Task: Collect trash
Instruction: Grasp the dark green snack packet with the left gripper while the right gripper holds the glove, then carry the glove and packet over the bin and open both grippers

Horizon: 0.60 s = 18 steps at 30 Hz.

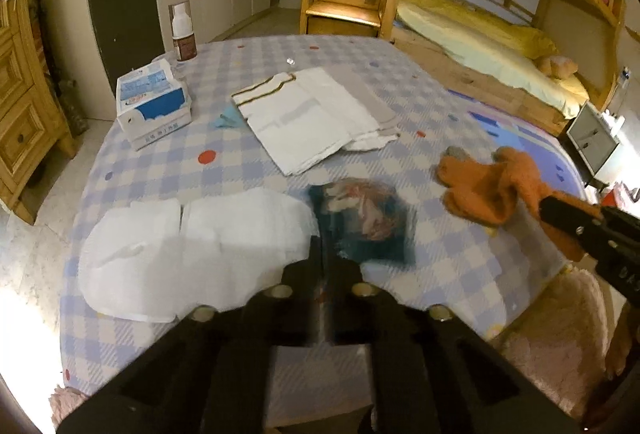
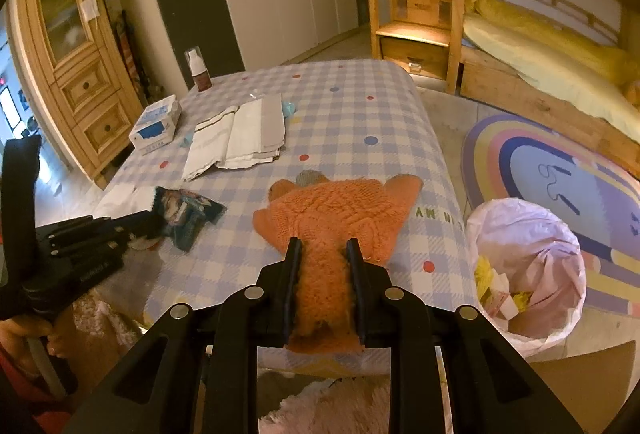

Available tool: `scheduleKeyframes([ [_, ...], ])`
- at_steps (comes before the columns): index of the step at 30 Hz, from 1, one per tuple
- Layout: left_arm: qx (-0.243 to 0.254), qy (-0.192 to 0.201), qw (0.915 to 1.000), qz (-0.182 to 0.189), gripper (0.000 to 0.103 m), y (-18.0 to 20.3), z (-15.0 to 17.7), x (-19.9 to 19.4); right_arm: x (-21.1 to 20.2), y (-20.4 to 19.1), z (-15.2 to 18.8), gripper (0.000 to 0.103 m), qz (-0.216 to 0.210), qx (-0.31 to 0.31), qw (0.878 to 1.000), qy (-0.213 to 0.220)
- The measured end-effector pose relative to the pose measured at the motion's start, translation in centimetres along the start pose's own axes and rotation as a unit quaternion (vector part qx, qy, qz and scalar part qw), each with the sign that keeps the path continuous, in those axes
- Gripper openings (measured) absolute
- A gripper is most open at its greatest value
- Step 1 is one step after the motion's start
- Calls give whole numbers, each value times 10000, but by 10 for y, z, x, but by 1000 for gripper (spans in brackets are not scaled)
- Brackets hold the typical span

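We have the left gripper [image 1: 326, 258] with its fingers closed right down on the near edge of the wrapper [image 1: 362, 218], a dark crinkled snack packet lying near the middle of the bench [image 1: 400, 73]. It looks light, thin and slippery, so we judge an edge pinch the right hold. Our right gripper [image 2: 324, 258] has its fingers partly closed around the cuff of the orange glove [image 2: 336, 205], which lies flat toward the right edge: soft, knitted, easy to bunch, and the cuff is the firm spot. The lined bin [image 2: 528, 274] waits on the floor off the near right corner. Counting up: one wrapper, one glove, one tissue box [image 1: 152, 105], one bottle [image 1: 183, 33], one stack of folded cloths [image 1: 316, 117], one white pad [image 1: 192, 246].
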<state>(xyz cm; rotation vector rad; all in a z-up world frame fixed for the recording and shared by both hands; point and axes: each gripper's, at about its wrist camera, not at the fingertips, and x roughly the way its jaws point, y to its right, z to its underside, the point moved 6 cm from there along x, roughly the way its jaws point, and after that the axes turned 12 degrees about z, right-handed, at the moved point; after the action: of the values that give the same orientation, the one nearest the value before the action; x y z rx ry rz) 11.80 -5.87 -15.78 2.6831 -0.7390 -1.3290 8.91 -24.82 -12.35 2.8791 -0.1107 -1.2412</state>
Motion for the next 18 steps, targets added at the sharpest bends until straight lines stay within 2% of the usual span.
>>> scheduleKeyframes([
  [5,-27,316,9992,224,0,10,-12,-21,-12,7,-7,24,-8,143,9997,187],
  [11,238,727,9958,496,0,44,-33,-47,-39,30,-23,24,12,447,9975,543],
  [18,744,791,9911,775,0,89,-50,-43,-73,73,-37,23,336,792,9918,947],
])
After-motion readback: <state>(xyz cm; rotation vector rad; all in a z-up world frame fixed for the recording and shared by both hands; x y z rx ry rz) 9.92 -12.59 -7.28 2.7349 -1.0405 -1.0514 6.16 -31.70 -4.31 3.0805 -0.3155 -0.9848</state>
